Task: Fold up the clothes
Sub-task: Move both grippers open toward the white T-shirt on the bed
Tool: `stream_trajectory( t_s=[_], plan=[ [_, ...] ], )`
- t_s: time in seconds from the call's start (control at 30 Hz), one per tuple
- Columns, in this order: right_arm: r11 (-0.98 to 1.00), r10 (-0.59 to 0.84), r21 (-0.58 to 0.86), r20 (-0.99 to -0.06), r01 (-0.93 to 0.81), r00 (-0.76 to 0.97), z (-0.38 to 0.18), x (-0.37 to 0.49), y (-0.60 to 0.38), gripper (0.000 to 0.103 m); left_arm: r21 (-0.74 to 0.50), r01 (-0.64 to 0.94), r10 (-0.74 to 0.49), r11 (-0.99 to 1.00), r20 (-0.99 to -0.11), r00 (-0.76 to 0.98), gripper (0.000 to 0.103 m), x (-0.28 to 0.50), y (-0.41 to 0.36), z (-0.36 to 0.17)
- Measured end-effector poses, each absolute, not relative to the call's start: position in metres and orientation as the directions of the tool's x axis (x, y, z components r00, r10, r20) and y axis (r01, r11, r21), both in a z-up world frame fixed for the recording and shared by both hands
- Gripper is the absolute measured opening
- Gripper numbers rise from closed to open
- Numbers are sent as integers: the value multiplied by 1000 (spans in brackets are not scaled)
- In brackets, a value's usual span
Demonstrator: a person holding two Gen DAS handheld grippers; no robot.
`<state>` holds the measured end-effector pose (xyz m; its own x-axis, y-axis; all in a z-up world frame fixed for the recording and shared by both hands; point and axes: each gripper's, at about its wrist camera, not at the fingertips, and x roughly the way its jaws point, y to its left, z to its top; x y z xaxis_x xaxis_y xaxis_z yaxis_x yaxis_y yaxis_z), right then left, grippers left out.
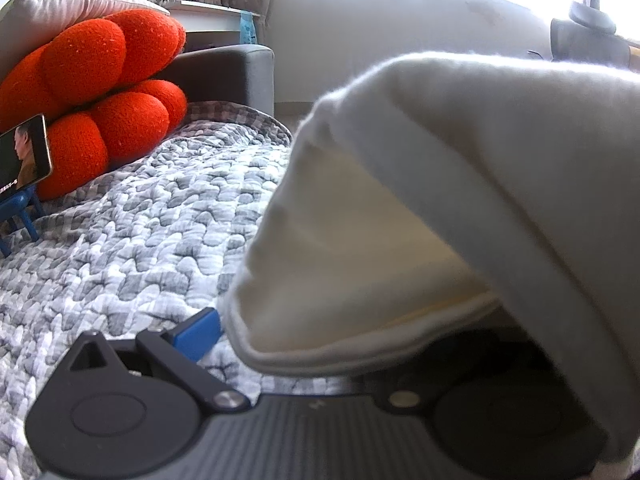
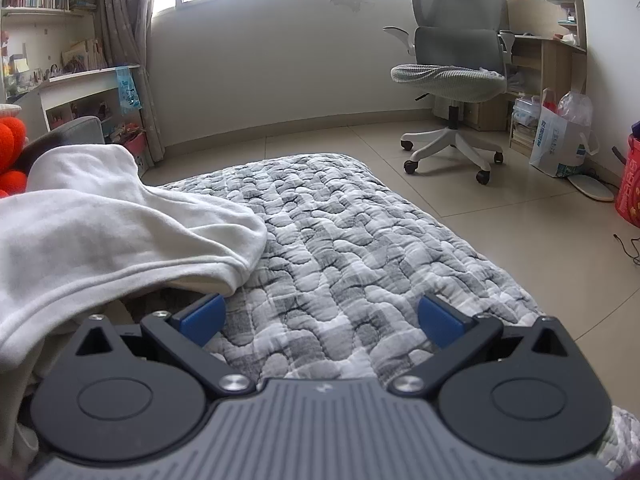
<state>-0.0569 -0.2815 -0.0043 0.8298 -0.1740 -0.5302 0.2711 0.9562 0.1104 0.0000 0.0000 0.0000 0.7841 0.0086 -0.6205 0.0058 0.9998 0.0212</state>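
My right gripper (image 2: 320,316) has its two blue fingers (image 2: 202,318) spread wide, with nothing between them. It sits low over the grey-and-white quilt (image 2: 340,248), which covers the surface in front of me.

The white garment (image 2: 120,232) lies on the left part of the quilt in the right wrist view, bunched in thick folds. Its hemmed edge hangs just above and beside my right gripper's left finger. I cannot tell whether the two touch.

On my left gripper (image 1: 320,340), only the left blue finger (image 1: 198,334) shows. The same white garment (image 1: 460,208) drapes over the right side of the gripper and hides the other finger. The cloth is lifted off the quilt (image 1: 160,220) there, with its hem curling across the front of the gripper body. I cannot tell whether the left fingers are apart or pinching the cloth.

An orange cushion (image 1: 104,92) rests on the far left end of the quilt, against a white pillow (image 1: 60,8). A phone (image 1: 24,156) stands just in front of the cushion on a small blue stand (image 1: 24,216).

Beyond the quilt, a grey office chair (image 2: 452,72) stands on the tiled floor (image 2: 520,232) near a desk (image 2: 548,56). Bags (image 2: 560,140) sit on the floor beside the desk.
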Motion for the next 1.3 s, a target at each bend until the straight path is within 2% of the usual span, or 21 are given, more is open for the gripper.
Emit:
stream_trajectory(
  t_s=[0.53, 1.13, 1.3],
  plan=[
    [960, -210, 36, -557, 276, 803, -8, -49, -276, 103, 17, 28, -12, 999, -627, 779, 103, -6, 6, -4],
    [962, -215, 7, -588, 271, 779, -3, -40, -273, 103, 55, 0, 36, 998, -662, 748, 103, -23, 14, 13],
    [972, -178, 2, -648, 235, 740, 6, -34, -275, 103, 69, -33, 71, 997, -666, 742, 103, -35, 28, 23]
  ],
)
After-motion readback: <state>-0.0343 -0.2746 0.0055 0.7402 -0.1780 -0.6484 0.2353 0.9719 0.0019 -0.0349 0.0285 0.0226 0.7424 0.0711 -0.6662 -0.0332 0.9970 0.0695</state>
